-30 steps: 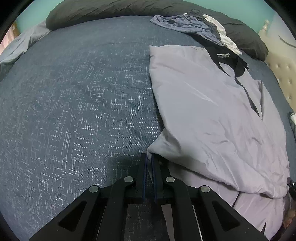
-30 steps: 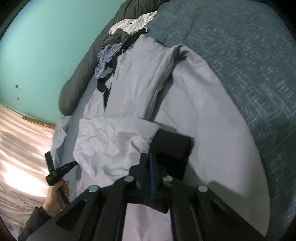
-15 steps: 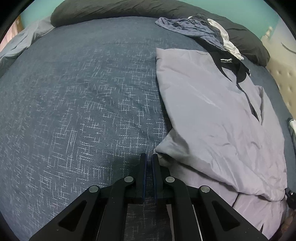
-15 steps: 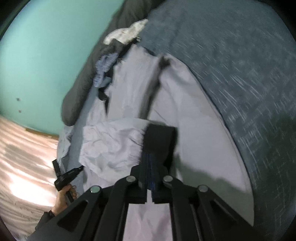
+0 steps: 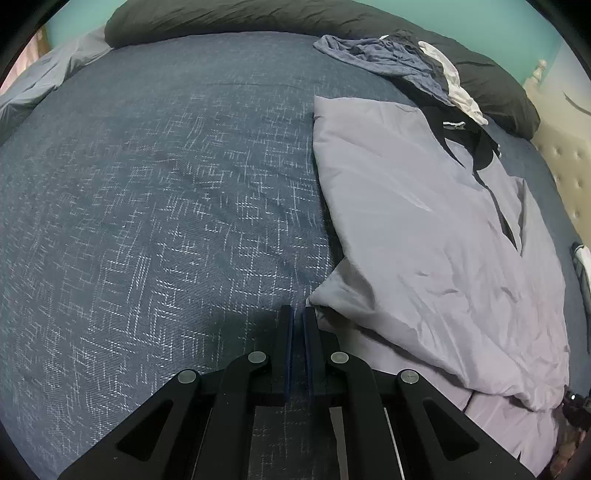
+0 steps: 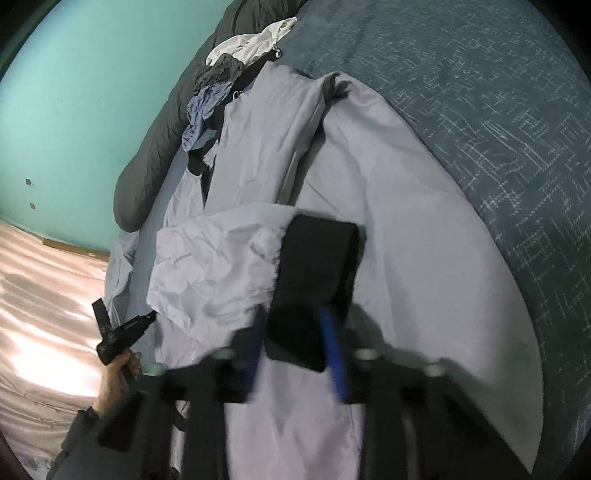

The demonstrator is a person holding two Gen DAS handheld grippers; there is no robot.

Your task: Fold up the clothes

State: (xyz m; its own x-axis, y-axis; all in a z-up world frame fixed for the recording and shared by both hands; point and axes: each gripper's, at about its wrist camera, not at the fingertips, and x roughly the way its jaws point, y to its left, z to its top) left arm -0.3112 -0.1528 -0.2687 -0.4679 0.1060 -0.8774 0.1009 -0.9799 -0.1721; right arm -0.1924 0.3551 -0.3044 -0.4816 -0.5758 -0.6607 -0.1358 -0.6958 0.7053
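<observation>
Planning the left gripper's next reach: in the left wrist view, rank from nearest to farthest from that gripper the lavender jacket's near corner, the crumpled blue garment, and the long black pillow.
1. Lavender jacket's near corner: just right of the left gripper.
2. Crumpled blue garment: far, upper right.
3. Long black pillow: farthest, along the bed's top edge.

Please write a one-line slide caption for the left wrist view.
Left hand-held gripper, nearly closed and empty, at the corner of a folded lilac jacket on a dark blue bedspread.

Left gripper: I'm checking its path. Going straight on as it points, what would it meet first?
Probably only the blue bedspread; the left gripper points just past the lavender jacket corner, though depth is unclear.
</observation>
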